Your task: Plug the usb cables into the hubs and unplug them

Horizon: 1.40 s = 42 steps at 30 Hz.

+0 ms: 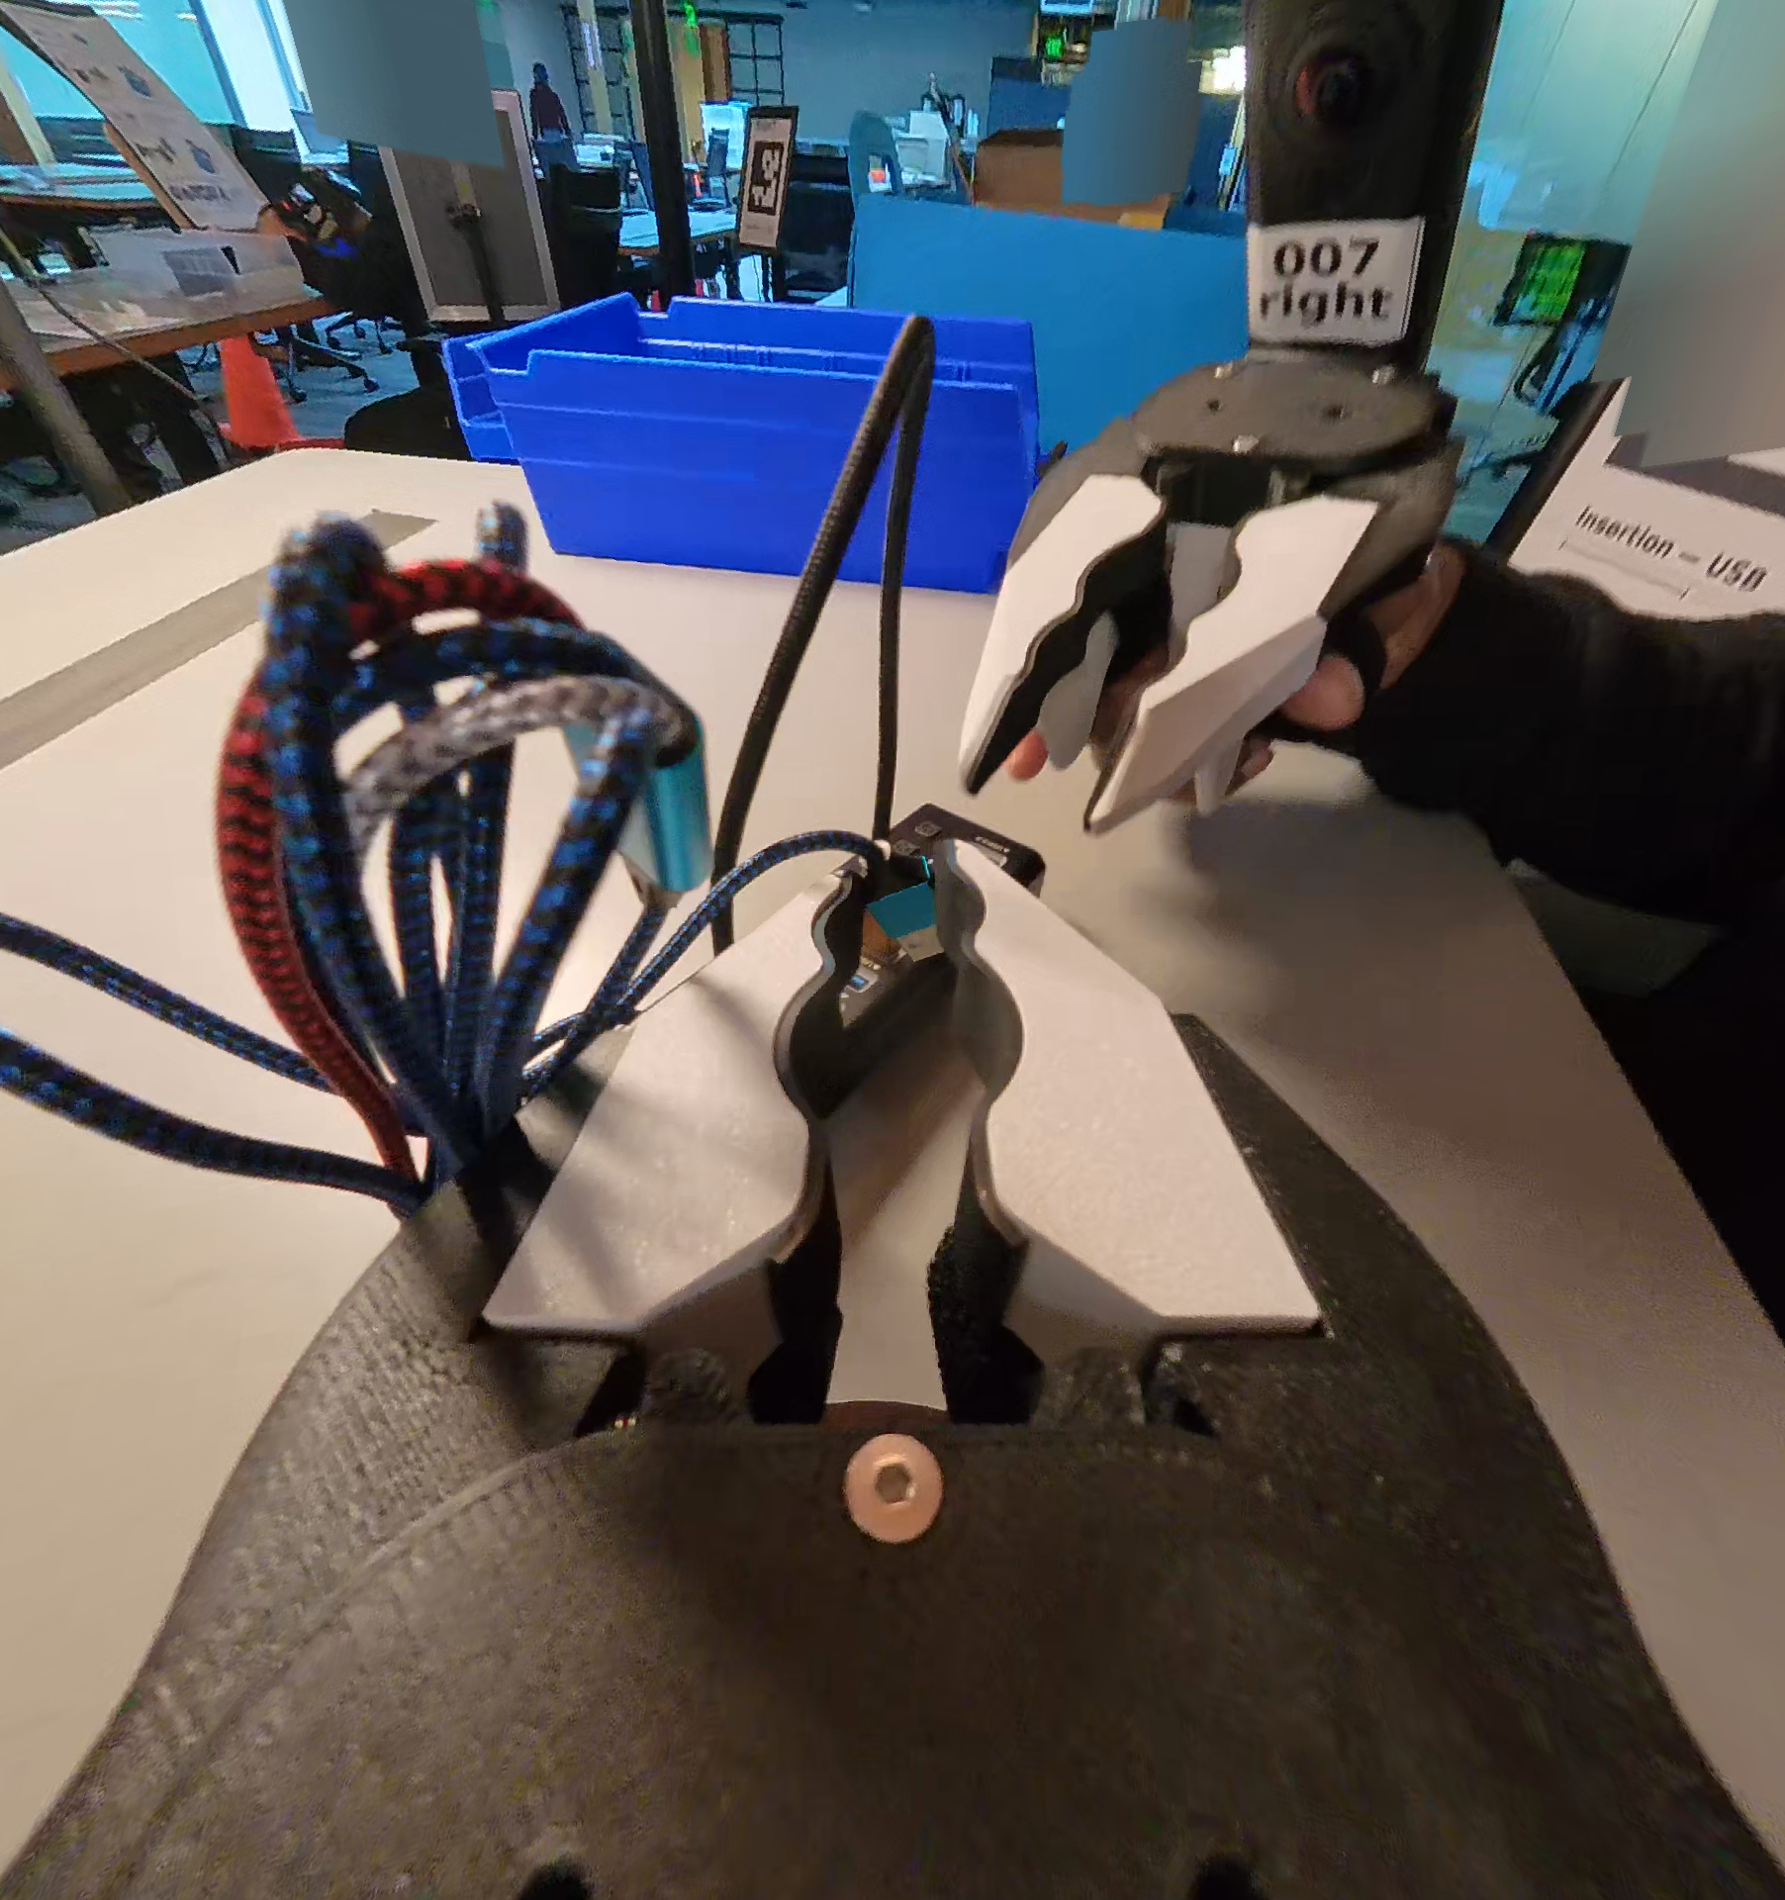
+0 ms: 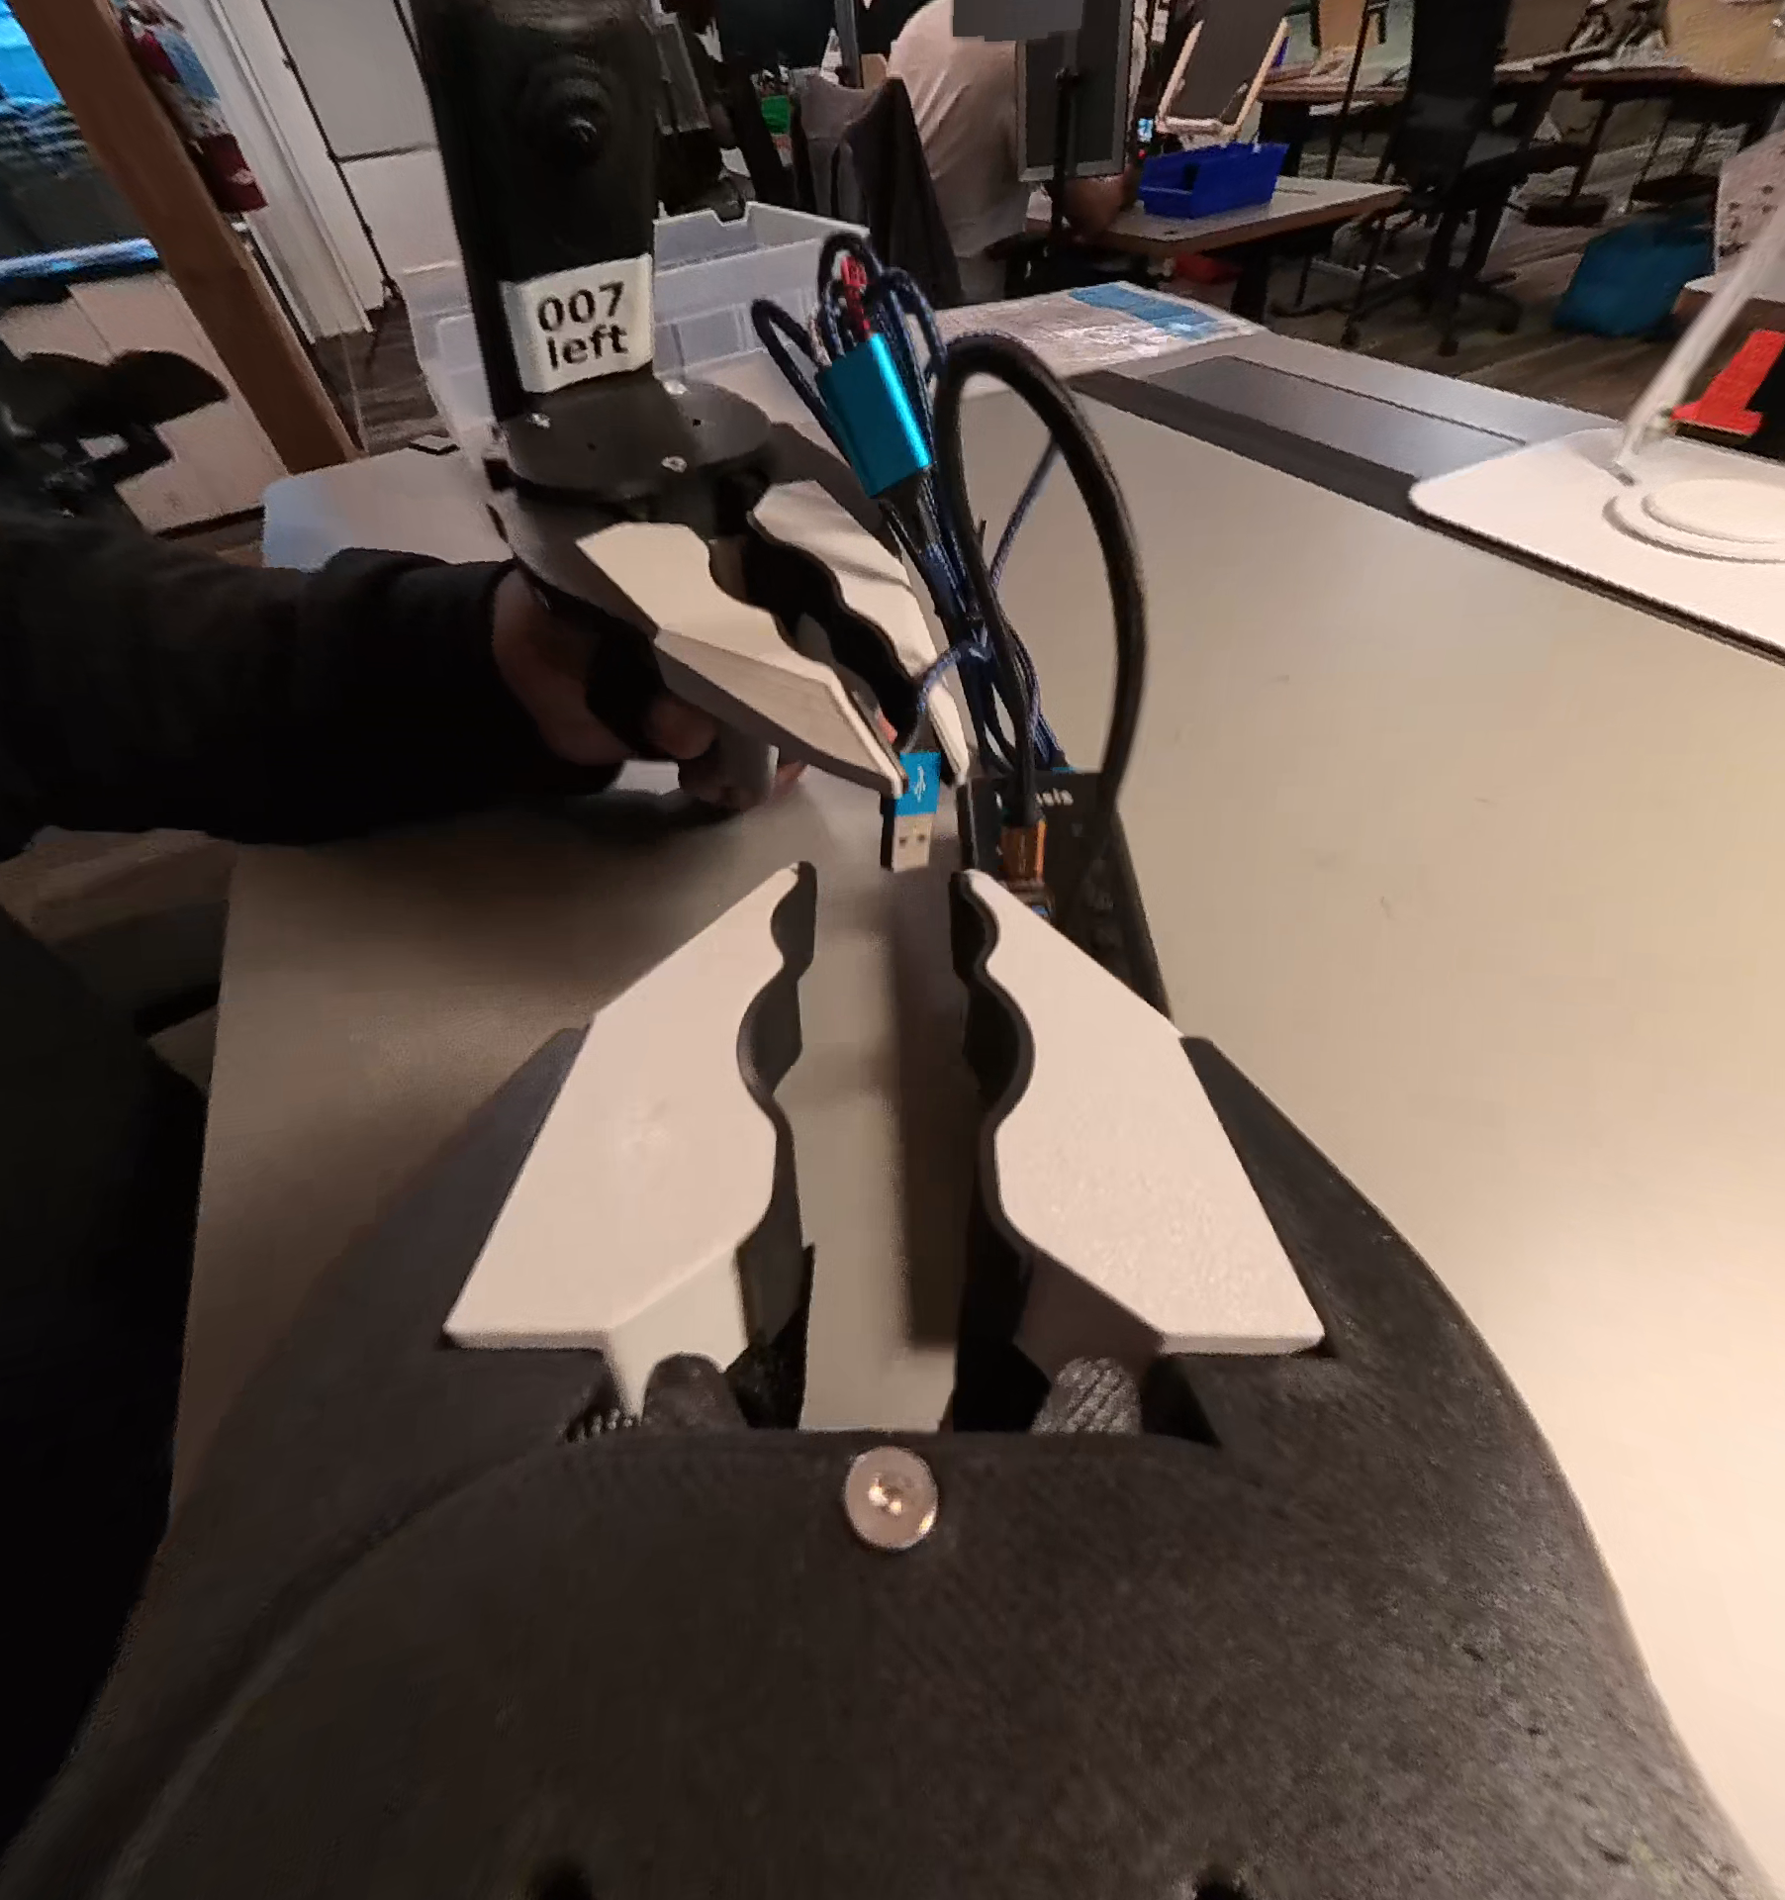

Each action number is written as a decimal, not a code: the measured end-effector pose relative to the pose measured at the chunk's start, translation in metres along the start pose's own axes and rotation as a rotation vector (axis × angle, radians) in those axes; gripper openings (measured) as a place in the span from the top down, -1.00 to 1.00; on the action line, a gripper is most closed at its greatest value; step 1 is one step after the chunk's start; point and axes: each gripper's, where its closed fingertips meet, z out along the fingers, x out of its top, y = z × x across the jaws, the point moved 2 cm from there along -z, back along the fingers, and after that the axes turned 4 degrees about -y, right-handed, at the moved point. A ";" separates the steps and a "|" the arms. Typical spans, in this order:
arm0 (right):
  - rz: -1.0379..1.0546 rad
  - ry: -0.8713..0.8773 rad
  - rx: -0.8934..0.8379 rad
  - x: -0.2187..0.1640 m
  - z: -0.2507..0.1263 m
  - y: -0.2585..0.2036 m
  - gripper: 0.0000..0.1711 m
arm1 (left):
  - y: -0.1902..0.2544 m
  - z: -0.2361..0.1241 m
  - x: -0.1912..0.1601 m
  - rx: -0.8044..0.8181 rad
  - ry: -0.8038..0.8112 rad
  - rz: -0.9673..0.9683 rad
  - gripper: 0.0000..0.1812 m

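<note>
my left gripper (image 2: 914, 766) clenched on the blue metal USB plug (image 2: 913, 812), tip down to meet the black hub (image 2: 1022, 812) just right | right gripper (image 2: 883, 889) released, waiting near

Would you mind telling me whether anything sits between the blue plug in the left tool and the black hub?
Nothing visible does. The left tool holds the blue plug apart from the black hub, with bare table between; an orange plug already occupies one port.
</note>
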 end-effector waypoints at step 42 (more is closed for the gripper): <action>-0.255 -0.486 0.152 -0.034 0.038 0.034 0.34 | -0.009 -0.007 -0.013 0.105 -0.167 0.592 0.80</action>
